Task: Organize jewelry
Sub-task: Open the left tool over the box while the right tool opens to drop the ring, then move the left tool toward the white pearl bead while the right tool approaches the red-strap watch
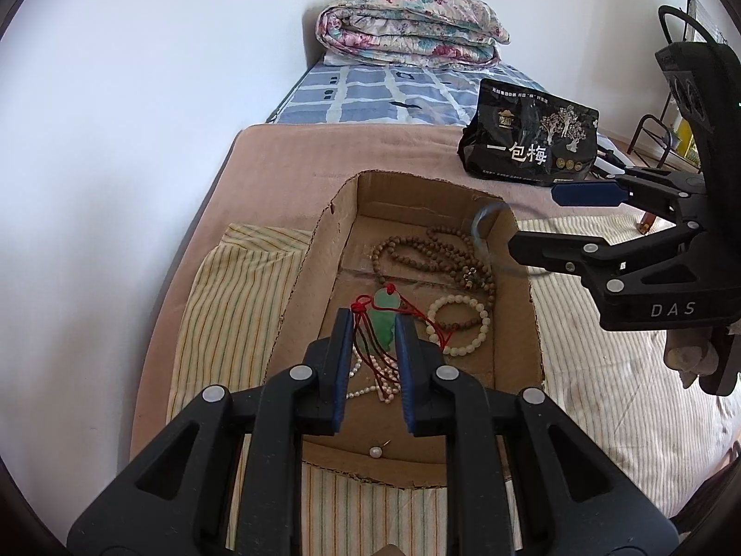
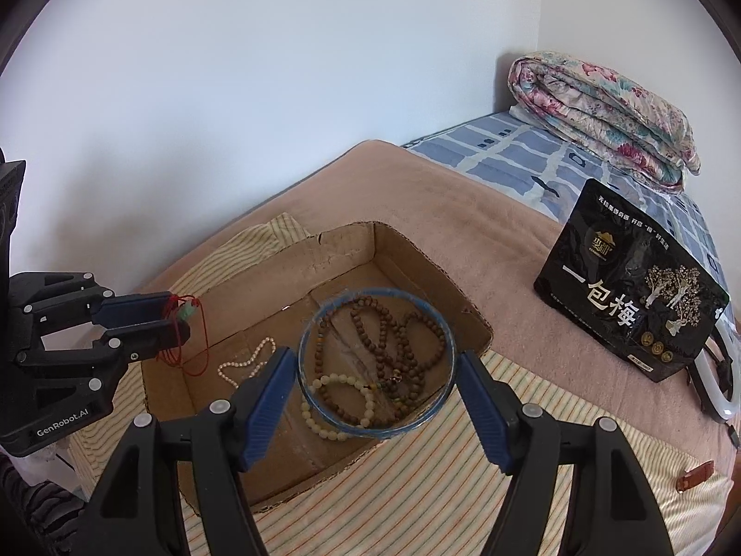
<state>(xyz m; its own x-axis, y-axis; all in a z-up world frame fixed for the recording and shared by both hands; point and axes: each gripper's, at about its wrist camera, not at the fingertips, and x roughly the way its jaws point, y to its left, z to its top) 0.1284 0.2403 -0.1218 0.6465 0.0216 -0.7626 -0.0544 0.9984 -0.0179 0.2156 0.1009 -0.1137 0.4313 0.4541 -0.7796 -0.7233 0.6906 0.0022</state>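
Right wrist: blue bangle [image 2: 376, 363] spans cardboard box [image 2: 417, 255] near edge.

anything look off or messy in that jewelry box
Yes. A single loose pearl lies alone by the near wall of the cardboard box, apart from the pearl strand. The box's cut rim is ragged and torn. The brown bead necklace lies loosely coiled.
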